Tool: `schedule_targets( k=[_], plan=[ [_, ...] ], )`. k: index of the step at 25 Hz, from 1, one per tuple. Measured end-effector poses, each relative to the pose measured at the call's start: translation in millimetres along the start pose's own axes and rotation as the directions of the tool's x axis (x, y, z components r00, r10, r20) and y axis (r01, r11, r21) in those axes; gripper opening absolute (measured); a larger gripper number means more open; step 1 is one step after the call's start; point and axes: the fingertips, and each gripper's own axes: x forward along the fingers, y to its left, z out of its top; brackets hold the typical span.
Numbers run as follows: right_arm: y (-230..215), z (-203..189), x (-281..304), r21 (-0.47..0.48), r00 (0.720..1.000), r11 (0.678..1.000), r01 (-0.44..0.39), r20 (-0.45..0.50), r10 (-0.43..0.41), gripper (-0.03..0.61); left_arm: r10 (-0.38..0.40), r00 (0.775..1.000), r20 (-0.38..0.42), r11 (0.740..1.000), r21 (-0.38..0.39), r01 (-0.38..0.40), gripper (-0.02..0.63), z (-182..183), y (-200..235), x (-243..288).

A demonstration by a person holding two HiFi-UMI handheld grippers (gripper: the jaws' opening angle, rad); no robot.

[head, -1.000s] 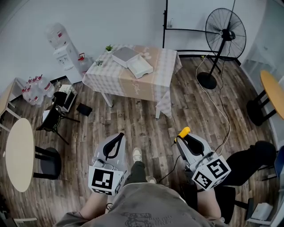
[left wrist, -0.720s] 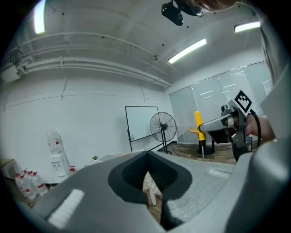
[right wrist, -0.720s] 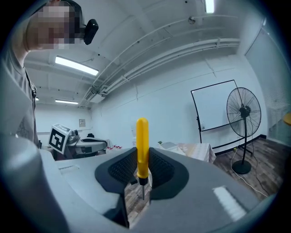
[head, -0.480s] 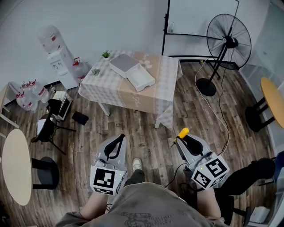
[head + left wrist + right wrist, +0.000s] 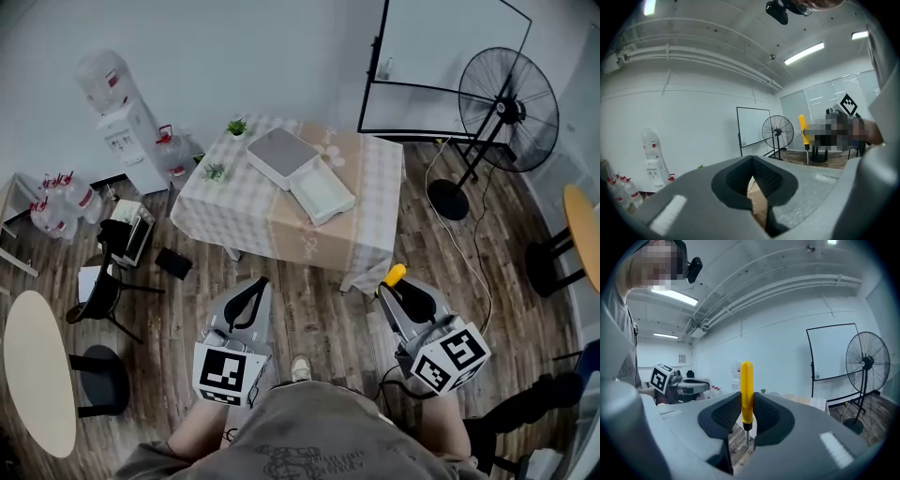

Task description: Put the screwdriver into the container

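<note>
My right gripper [image 5: 401,291] [image 5: 747,420] is shut on a yellow-handled screwdriver [image 5: 746,392], whose handle [image 5: 393,275] sticks up above the jaws with the metal shaft pointing down. My left gripper [image 5: 249,298] [image 5: 752,180] is shut with nothing in it. Both are held over the wooden floor, short of a table with a checked cloth [image 5: 234,202]. On the table lie a white open tray [image 5: 322,195] and a grey lidded box [image 5: 282,152]. The screwdriver also shows far right in the left gripper view [image 5: 802,131].
A standing fan [image 5: 506,112] and a whiteboard [image 5: 450,75] are at the back right. A water dispenser [image 5: 117,112] and bottles [image 5: 56,202] stand at the left. A round table [image 5: 37,370] and a black stool [image 5: 98,375] are near left. A cable [image 5: 469,244] runs across the floor.
The person has walked forward toward the checked table, which now appears closer and more central. Both grippers keep their pose; the right one still holds the screwdriver.
</note>
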Motion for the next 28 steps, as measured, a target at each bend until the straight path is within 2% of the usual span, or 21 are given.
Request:
schedule_targets(
  k=[6,14,21,28],
  plan=[
    [-11.2,0.1,58.2,0.017,1.000,1.000,0.003,-0.026,-0.003,0.106,0.003,1.000,-0.014,1.000,-0.010,-0.003,0.000,-9.3,48.1,33.5],
    [-42.9,-7.4,103.7,0.068,0.998,0.997,0.031,-0.052,-0.027,0.106,-0.018,0.999,-0.035,0.999,-0.030,0.017,0.000,-23.2,75.1,75.4],
    [-95.3,-16.7,155.4,0.129,0.995,0.991,0.043,-0.092,-0.031,0.104,-0.010,0.998,-0.063,0.999,-0.037,0.008,0.000,-28.9,99.4,131.7],
    [-152.3,-21.3,230.1,0.150,0.986,0.989,0.001,-0.166,0.024,0.104,0.017,0.992,-0.126,0.998,-0.054,-0.024,0.000,-37.8,132.7,207.8]
  ],
)
